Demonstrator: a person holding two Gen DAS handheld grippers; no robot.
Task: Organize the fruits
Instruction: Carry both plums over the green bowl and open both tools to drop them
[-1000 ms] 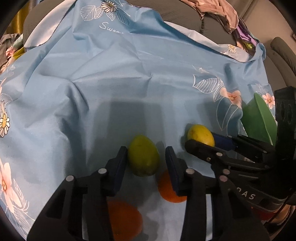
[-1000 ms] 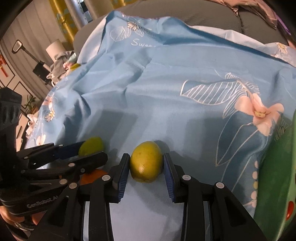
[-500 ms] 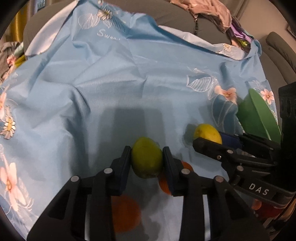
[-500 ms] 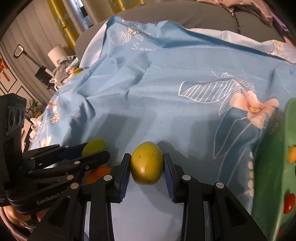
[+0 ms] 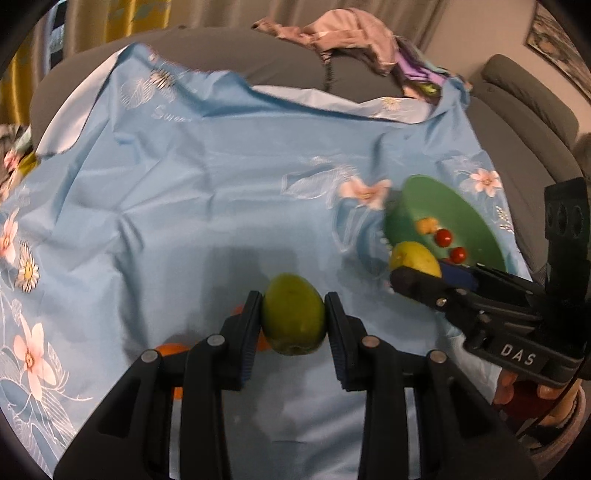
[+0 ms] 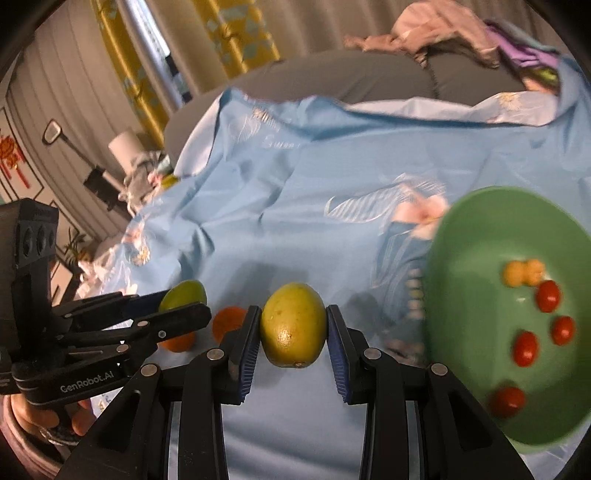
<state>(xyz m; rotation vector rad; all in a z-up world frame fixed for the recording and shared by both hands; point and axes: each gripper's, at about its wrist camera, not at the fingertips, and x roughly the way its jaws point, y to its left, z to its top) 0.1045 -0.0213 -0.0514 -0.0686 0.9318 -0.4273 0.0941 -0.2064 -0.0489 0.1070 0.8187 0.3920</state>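
A home living room: grey sofa (image 5: 524, 122) with heaped clothes (image 5: 343, 37), yellow curtains (image 6: 236, 33), floral blue cloth (image 5: 207, 177) spread across it.

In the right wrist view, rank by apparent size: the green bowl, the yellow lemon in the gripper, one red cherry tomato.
1. Round green plastic bowl, clearly largest.
2. Yellow lemon, though nearness to the camera inflates it.
3. Small red cherry tomato, smallest.
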